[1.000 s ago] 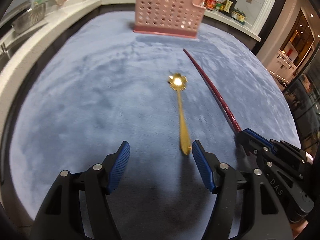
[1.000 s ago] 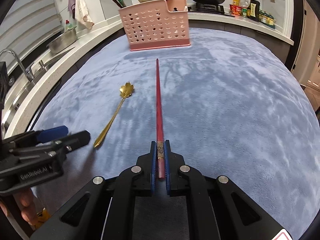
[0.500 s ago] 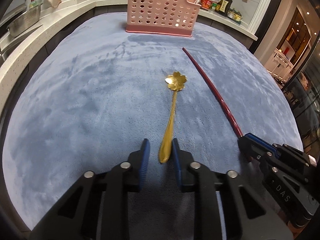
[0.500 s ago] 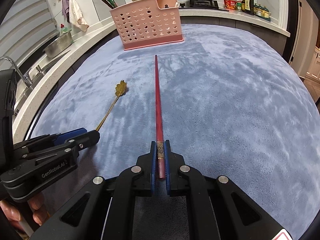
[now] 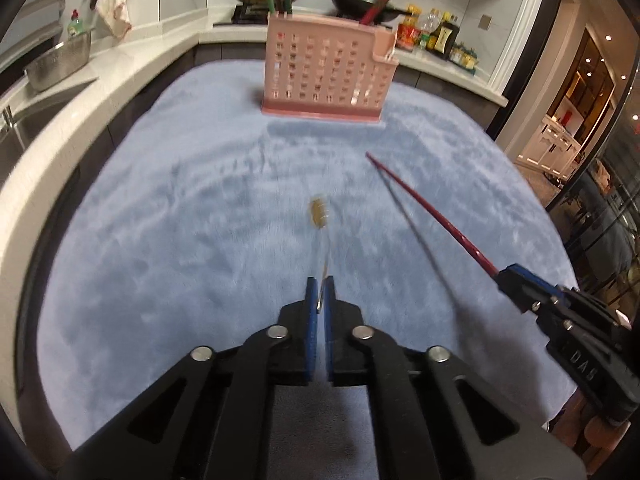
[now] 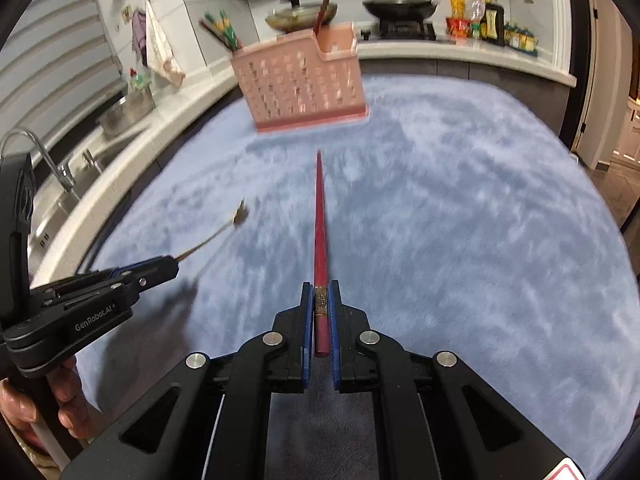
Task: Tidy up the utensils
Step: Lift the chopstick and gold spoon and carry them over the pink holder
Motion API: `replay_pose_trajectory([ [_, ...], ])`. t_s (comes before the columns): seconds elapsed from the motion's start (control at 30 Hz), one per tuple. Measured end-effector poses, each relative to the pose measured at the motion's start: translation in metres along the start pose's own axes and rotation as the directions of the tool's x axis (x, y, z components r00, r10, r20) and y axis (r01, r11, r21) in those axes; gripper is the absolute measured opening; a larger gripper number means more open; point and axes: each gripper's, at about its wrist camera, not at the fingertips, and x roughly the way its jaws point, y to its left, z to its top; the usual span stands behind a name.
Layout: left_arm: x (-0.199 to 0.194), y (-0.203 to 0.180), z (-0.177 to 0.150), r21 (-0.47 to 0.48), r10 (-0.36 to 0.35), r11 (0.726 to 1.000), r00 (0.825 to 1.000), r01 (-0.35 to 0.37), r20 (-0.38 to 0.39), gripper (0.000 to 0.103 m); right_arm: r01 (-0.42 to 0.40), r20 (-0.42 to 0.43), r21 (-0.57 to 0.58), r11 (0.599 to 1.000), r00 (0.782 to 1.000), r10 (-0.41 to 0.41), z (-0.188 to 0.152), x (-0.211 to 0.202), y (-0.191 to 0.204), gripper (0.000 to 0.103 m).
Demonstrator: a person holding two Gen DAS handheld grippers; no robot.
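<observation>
My left gripper (image 5: 320,286) is shut on the handle of a gold spoon (image 5: 319,212) with a flower-shaped bowl and holds it above the blue mat; the spoon also shows in the right wrist view (image 6: 240,215). My right gripper (image 6: 321,292) is shut on a red chopstick (image 6: 320,208), also lifted; the chopstick shows at the right of the left wrist view (image 5: 432,216). A pink perforated utensil holder (image 5: 328,74) stands at the mat's far end, ahead of both grippers, with chopsticks standing in it.
The blue plush mat (image 6: 460,220) covers the table. A white counter with a sink and tap (image 6: 44,160) runs along the left. A stove with pans (image 6: 398,4) and sauce bottles (image 6: 488,20) is behind the holder.
My left gripper closed on the spoon handle and lifted it off the mat. My right gripper raised the chopstick. Both moved up, and the view is now blurred by motion.
</observation>
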Motion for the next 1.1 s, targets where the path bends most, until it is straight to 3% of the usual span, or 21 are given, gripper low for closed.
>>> replay_pose_trajectory([
  [0.27,-0.028,0.000,0.030,-0.020,-0.021,1.000,0.998,0.023,0.054,0.001,-0.021,0.143,0.018,1.000,0.990,0.018,0.044,-0.040,-0.002,0.006],
  [0.43,-0.048,-0.002,0.054,-0.008,-0.026,1.000,0.993,0.028,0.117,0.000,-0.026,0.235,0.018,0.999,0.972,0.021,0.076,-0.064,-0.003,0.006],
  [0.87,-0.068,0.003,0.121,-0.019,-0.031,0.999,0.973,0.037,0.229,0.000,-0.090,0.332,0.035,0.995,0.940,0.074,0.135,-0.080,-0.007,0.006],
  [1.1,-0.068,0.002,0.178,-0.025,-0.061,0.997,0.958,0.071,0.282,0.000,-0.118,0.347,0.029,0.993,0.933,0.101,0.178,-0.071,-0.009,0.006],
])
